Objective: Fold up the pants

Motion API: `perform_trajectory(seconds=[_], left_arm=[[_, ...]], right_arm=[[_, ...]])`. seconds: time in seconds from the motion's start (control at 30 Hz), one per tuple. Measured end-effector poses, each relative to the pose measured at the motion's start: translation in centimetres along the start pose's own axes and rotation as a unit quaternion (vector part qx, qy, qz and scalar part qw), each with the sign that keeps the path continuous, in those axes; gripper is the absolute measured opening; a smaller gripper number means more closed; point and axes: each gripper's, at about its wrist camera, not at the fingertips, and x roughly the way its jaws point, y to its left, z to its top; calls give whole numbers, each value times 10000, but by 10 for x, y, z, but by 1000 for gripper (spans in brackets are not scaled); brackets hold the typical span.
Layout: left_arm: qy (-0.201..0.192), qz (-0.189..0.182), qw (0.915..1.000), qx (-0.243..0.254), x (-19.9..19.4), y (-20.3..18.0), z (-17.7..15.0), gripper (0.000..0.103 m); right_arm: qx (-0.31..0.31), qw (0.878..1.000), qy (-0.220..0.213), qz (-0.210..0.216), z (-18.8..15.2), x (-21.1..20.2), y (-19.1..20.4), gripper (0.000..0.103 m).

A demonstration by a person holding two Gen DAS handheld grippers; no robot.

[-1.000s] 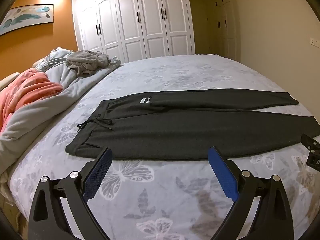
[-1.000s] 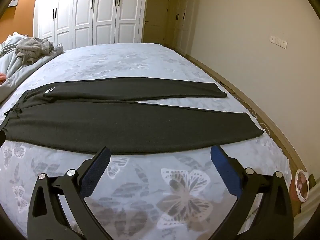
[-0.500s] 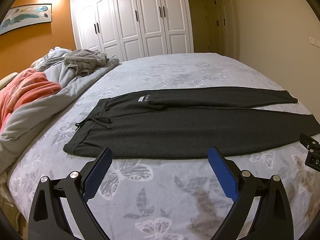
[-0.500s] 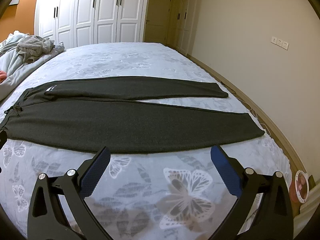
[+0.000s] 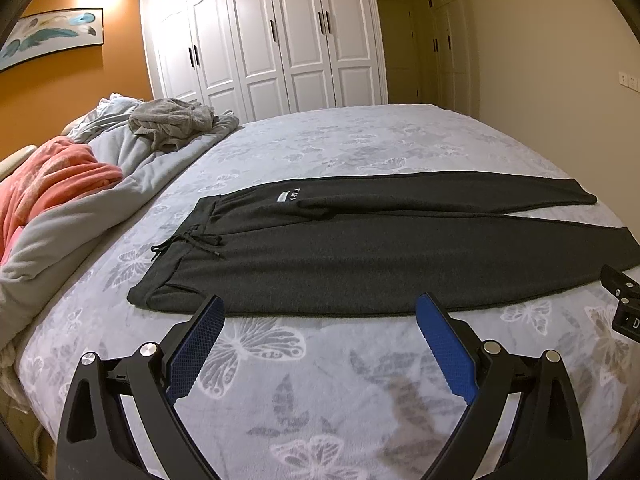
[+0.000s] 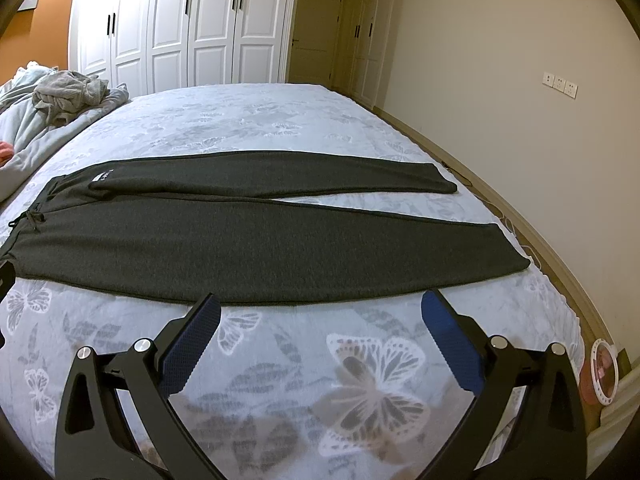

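Dark grey pants (image 5: 360, 256) lie flat across the bed, waistband with drawstring at the left, both legs running right; they also show in the right wrist view (image 6: 260, 248). My left gripper (image 5: 320, 308) is open and empty, hovering above the bed just in front of the near edge of the pants, close to the waistband end. My right gripper (image 6: 320, 306) is open and empty, just in front of the near leg toward the cuff end. Part of the right gripper shows at the right edge of the left wrist view (image 5: 622, 304).
The bed (image 5: 320, 412) has a grey butterfly-print cover. A grey duvet (image 5: 120, 184), an orange blanket (image 5: 52, 184) and a crumpled grey garment (image 5: 172, 122) lie at the left. White wardrobes (image 5: 280, 40) stand behind. A round fan-like object (image 6: 602, 372) sits beside the bed at the right.
Both grippers have shifted slightly, so the pants sit a little differently in the views. Both stay open and empty; the pants have not moved.
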Motion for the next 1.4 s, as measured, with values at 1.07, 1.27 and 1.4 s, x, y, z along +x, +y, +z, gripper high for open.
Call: perform_trajectory(seconds=[1.07,1.27,1.4], left_arm=[[21,-9,10000,10,1,0,-3,94],[25,-11,10000,-3,2,0,-4,94],[29,-13,10000,-1,2,0,-4,94]], right_arm=[[3,10000,28,8,-3,1,2,98],[-15,10000,26,0,-5,2,4,98],[-20,10000,29,-2,-5,2,5,98]])
